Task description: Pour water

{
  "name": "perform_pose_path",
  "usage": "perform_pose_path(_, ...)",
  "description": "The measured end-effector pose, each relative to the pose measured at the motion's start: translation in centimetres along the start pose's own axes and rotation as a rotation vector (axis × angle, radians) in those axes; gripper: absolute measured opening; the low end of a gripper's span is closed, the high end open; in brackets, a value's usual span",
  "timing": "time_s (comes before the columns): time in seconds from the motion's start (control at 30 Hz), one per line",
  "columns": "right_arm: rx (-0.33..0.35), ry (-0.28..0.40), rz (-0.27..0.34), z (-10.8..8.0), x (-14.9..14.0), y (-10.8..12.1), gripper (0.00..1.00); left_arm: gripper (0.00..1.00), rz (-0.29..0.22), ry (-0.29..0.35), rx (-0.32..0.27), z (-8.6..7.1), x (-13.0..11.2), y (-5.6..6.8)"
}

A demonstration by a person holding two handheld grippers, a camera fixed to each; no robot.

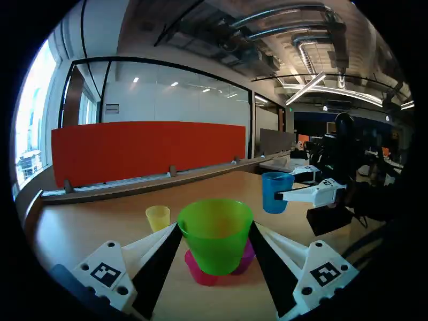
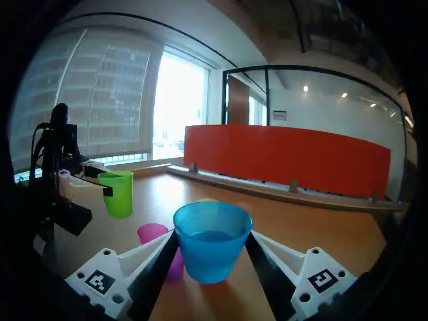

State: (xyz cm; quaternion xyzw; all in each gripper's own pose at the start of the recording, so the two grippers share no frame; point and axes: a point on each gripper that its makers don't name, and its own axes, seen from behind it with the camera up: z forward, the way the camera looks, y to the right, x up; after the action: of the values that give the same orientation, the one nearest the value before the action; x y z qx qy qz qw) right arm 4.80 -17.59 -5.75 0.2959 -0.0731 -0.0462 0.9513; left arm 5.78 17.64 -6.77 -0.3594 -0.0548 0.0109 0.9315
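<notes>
My left gripper (image 1: 216,241) is shut on a green cup (image 1: 215,234), held upright above the wooden table (image 1: 80,230). The same green cup (image 2: 117,193) appears at the left in the right gripper view, in the far gripper. My right gripper (image 2: 212,249) is shut on a blue cup (image 2: 212,247) that holds water, upright. In the left gripper view that blue cup (image 1: 275,191) hangs at the right, gripped by the other gripper's white fingers (image 1: 313,192).
A pink cup (image 1: 200,270) stands on the table under the green one, seen as pink cup (image 2: 155,238) left of the blue one. A yellow cup (image 1: 158,217) stands farther back. A red partition (image 1: 150,150) lines the table's far edge.
</notes>
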Motion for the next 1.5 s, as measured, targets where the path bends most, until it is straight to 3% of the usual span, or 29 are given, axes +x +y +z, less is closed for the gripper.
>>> perform_pose_path(0.27,0.036,-0.007,-0.057,0.7,0.6,-0.3,0.89,0.87,0.019,-0.030,-0.023,0.4,-0.7,0.0)
perform_pose_path(0.9,0.144,-0.018,-0.334,3.2,2.9,-2.0,0.89,0.87,0.031,-0.063,-0.093,1.7,-0.7,1.3)
perform_pose_path(1.5,0.176,0.003,-0.435,4.7,5.0,-2.5,0.89,0.87,0.047,-0.081,-0.121,2.5,-1.0,2.0)
